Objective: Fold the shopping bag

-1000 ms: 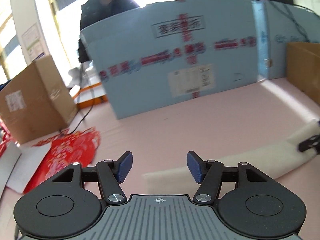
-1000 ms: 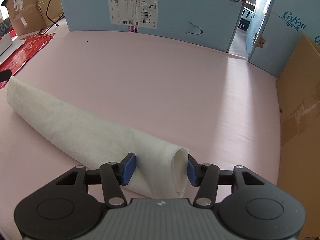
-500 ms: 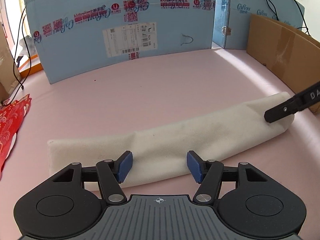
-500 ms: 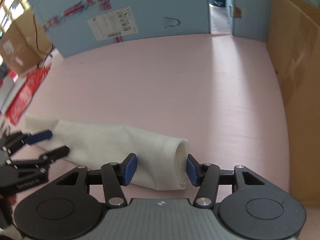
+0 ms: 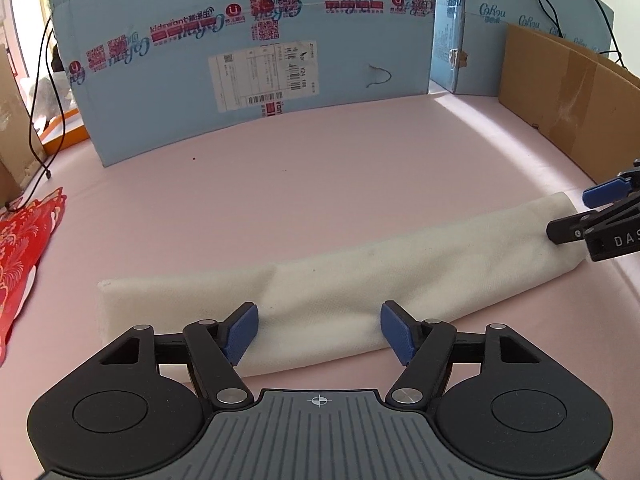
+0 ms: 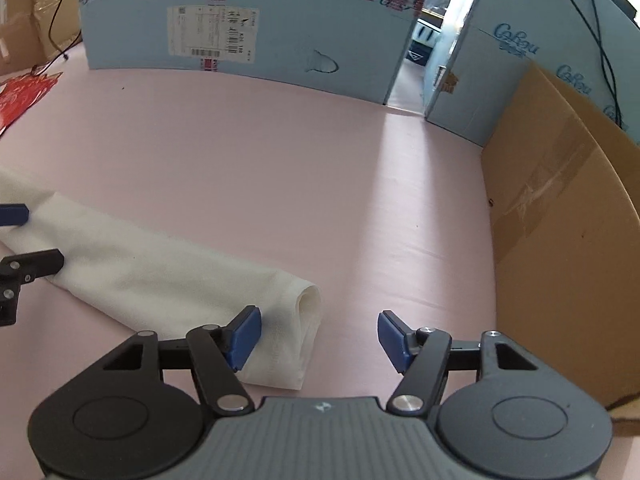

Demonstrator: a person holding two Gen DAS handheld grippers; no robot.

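Both claws opening over the rolled shopping bag

I'm widening my left claw (image 5: 318, 330) and right claw (image 6: 318, 336) — nothing gripped, the white shopping bag (image 5: 340, 280) lying between them on the pink tabletop (image 5: 360, 168). It's looking soft, light and floppy — I'd be pinching its ends, blue box (image 5: 240, 60) beyond.

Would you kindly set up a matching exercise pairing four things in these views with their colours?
Things:
1. shopping bag
2. printed bag at the far left
3. table cover
4. side wall on the right

Colours:
A. pink
B. brown
C. white
D. red

Pairs: 1-C, 2-D, 3-A, 4-B
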